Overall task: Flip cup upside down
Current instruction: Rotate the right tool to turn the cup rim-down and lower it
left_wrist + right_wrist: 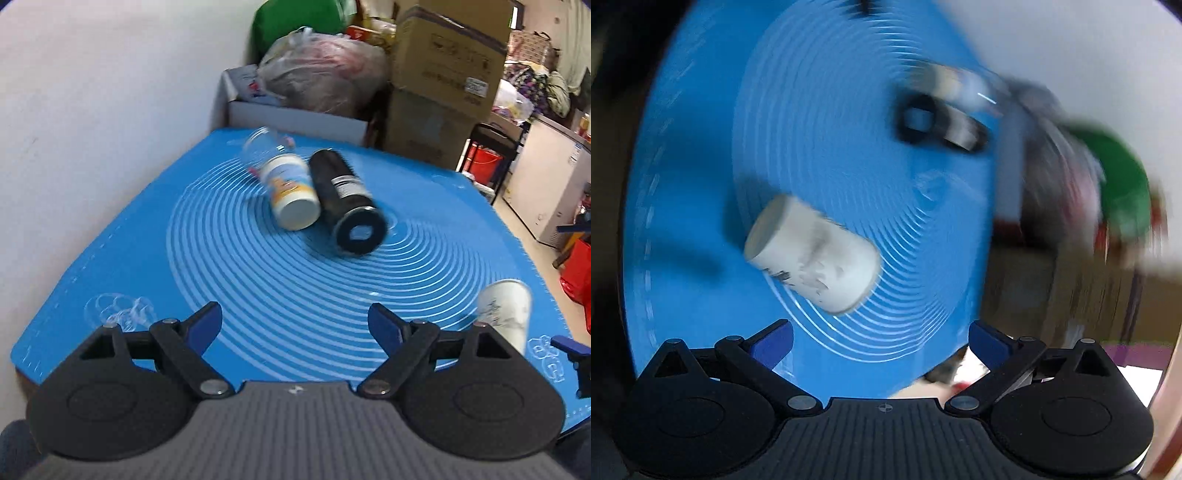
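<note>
A white paper cup with grey ink marks (504, 312) stands on the blue mat (258, 280) near its front right corner, wide end down as far as the blur shows. In the right wrist view the same cup (812, 254) appears tilted by the rolled camera, just ahead of my right gripper (881, 341), which is open and empty. My left gripper (295, 321) is open and empty over the mat's near edge. A white printed cup (291, 194), a black tumbler (347, 203) and a clear cup (260, 146) lie on their sides mid-mat.
A white wall runs along the left. Behind the mat stand a white box (295, 118), a plastic bag (325, 70) and cardboard boxes (443, 81). The mat's right edge drops to the floor, with red bins (484, 162) beyond.
</note>
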Demonstrator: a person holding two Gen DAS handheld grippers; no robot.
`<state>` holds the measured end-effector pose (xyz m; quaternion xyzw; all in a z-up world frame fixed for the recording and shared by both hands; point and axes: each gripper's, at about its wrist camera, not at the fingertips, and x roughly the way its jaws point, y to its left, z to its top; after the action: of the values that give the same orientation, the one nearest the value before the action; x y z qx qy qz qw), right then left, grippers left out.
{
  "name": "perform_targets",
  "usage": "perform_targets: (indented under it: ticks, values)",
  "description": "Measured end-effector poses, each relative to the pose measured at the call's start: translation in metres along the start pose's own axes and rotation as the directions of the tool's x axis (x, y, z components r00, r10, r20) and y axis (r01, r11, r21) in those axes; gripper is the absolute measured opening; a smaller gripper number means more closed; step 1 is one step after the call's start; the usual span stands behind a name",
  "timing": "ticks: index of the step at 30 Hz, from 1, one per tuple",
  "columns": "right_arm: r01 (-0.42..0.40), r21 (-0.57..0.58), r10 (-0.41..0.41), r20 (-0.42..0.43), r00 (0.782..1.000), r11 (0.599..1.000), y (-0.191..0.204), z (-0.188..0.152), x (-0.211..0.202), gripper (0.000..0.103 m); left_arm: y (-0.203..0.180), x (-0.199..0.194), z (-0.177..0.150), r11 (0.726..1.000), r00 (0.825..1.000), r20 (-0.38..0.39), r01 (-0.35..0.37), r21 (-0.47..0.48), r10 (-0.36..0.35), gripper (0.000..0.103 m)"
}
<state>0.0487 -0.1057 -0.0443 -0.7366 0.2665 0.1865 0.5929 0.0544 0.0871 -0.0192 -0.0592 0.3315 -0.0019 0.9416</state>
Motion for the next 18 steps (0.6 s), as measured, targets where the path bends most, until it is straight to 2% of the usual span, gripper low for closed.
perform_targets:
  ticks: [2,4,8,9,13,18]
  values:
    - [0.017,-0.184,-0.019,-0.011,1.0,0.983,0.012,0.012,0.006,0.099,0.008,0.0,-0.002,1.0,1.0,0.003,-0.004,-0.007,0.004,0.086]
    - [0.025,-0.308,-0.029,-0.008,1.0,0.951,0.02,0.021,0.01,0.098,0.014,-0.001,-0.003,1.0,1.0,0.01,-0.008,-0.009,0.009,0.086]
    - [0.006,-0.436,-0.002,0.008,1.0,0.9,0.025,0.035,0.011,0.097,0.023,0.001,-0.006,1.0,1.0,0.009,-0.009,-0.011,0.009,0.086]
    - [0.004,-0.48,0.005,0.016,1.0,0.877,0.029,0.033,0.012,0.097,0.025,0.002,-0.006,1.0,1.0,0.007,-0.006,-0.015,0.006,0.086]
    - [0.022,-0.668,-0.003,0.029,1.0,0.743,0.048,0.034,0.015,0.094,0.03,0.007,-0.008,1.0,1.0,-0.002,0.0,-0.031,-0.001,0.086]
    - [0.043,-0.805,-0.024,0.036,0.999,0.592,0.066,0.033,0.027,0.087,0.034,0.01,-0.011,0.999,1.0,-0.003,0.0,-0.04,0.0,0.086]
